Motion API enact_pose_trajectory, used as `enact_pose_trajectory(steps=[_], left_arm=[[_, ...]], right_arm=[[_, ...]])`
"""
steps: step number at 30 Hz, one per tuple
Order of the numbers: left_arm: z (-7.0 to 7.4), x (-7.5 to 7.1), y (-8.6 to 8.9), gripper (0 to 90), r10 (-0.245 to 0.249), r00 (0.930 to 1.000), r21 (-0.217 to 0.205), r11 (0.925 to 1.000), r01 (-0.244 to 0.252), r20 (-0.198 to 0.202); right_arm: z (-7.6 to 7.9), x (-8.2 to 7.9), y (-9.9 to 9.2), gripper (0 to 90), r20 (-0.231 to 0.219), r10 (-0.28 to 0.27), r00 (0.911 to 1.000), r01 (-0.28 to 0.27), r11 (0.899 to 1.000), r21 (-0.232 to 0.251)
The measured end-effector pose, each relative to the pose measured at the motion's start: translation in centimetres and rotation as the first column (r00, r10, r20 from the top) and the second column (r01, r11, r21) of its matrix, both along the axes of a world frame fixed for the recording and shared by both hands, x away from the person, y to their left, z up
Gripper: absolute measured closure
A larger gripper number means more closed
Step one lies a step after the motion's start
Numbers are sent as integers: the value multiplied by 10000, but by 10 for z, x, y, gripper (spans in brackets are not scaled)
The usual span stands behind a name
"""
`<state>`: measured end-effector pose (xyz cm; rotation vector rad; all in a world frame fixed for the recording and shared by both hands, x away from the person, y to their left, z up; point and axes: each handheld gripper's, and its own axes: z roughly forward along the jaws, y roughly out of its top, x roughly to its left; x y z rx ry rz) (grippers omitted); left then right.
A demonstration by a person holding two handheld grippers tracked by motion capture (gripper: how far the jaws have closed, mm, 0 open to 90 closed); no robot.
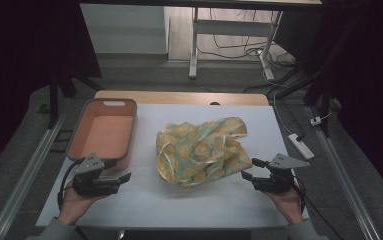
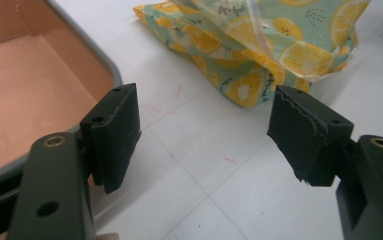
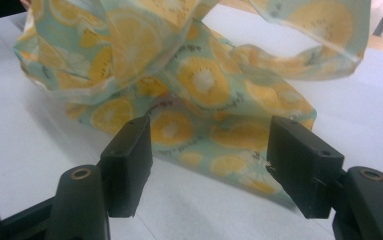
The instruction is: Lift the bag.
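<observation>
Crumpled lemon-print cloth lies mid-table on the white table, btwn both grippers. Right gripper: jaws apart, nothing btwn them, low at the cloth's right-hand near corner, just beside the hem; cloth lies straight ahead of it in the right gripper view. Left gripper: jaws apart, empty, farther off; cloth lies ahead and to its right, bare table btwn. Right is the nearer. Cloth's long axis runs roughly left-right. Pink bin sits touching or just beside left gripper's outer side. Approach path for either gripper appears unobstructed.
</observation>
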<state>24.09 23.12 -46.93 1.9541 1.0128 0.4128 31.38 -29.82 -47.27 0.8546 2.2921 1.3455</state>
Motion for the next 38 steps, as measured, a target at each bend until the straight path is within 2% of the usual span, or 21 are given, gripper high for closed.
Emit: enact_pose_trajectory(steps=[3,10,20,38], left_arm=[[-3,-1,-1,282,-4,10000,68,10000,5,-38],[-5,-3,-7,277,-163,9998,267,9995,161,77],[-6,-1,-4,276,-149,9999,181,9997,149,-1],[-5,-1,-6,276,-143,9999,201,9997,143,9]], right_arm=[[-4,1,0,347,20,-48,10000,48,9999,-141],[-6,-3,-1,352,170,-9,9999,11,10000,-79],[-6,-4,1,358,373,-26,9993,33,9998,-199],[-6,-5,1,358,383,-3,9993,10,9998,-193]])
